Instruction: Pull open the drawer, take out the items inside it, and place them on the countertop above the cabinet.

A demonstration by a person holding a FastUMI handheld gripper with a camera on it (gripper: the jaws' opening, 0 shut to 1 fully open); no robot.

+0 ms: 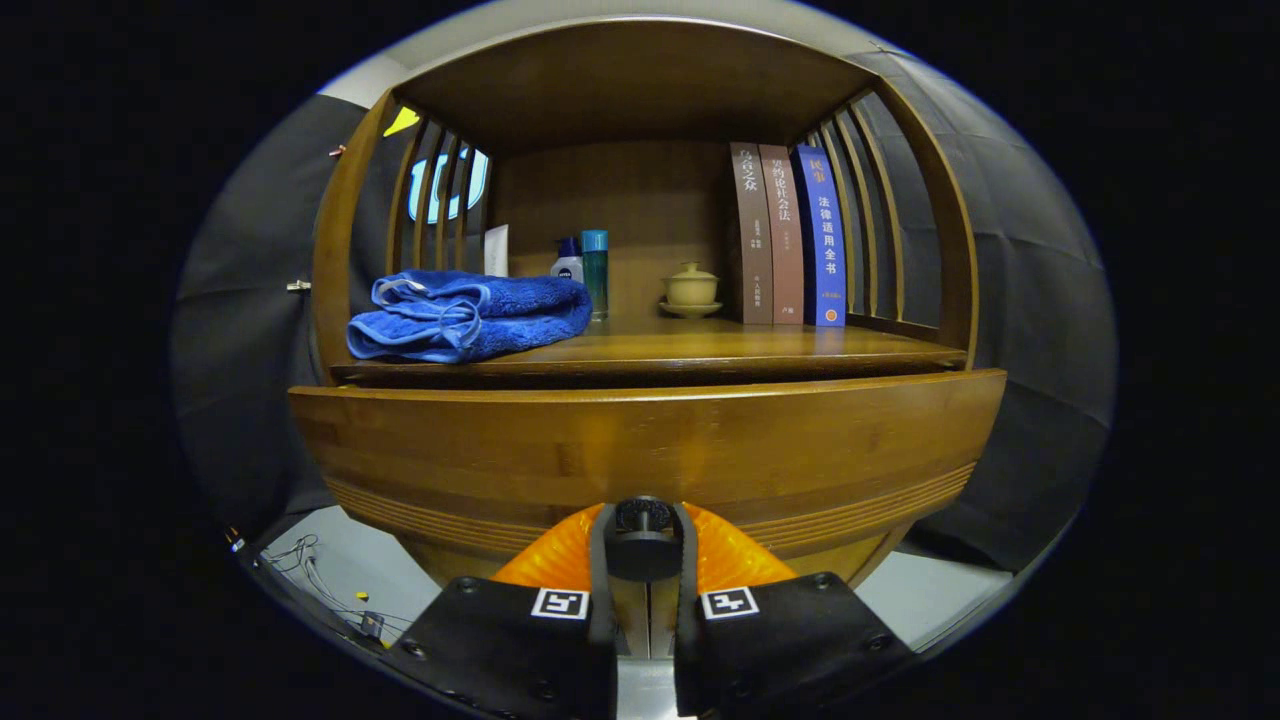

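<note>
Gripper view looks straight at a wooden cabinet (640, 200) with slatted sides and an open compartment above a wide drawer front. The drawer (640, 450) runs crosswise to the fingers, its long axis side to side, and its face is turned toward the camera; a narrow dark gap separates its top edge from the table (700, 350) above it. How far it stands out from the cabinet body cannot be judged.

On the table, to the left, lies a folded blue towel (468, 315) with its folds running left to right. At the right rear, three books (787, 234) stand upright, spines facing forward, touching one another. Between towel and books, toward the back wall, sit two small bottles (583, 265) side by side and a lidded cup on a saucer (691, 289).

The claw (645, 545) is clenched on the drawer knob (643, 515), a dark round knob low on the drawer front, with one finger pressed to each side of it. The drawer's contents are hidden behind its front.
</note>
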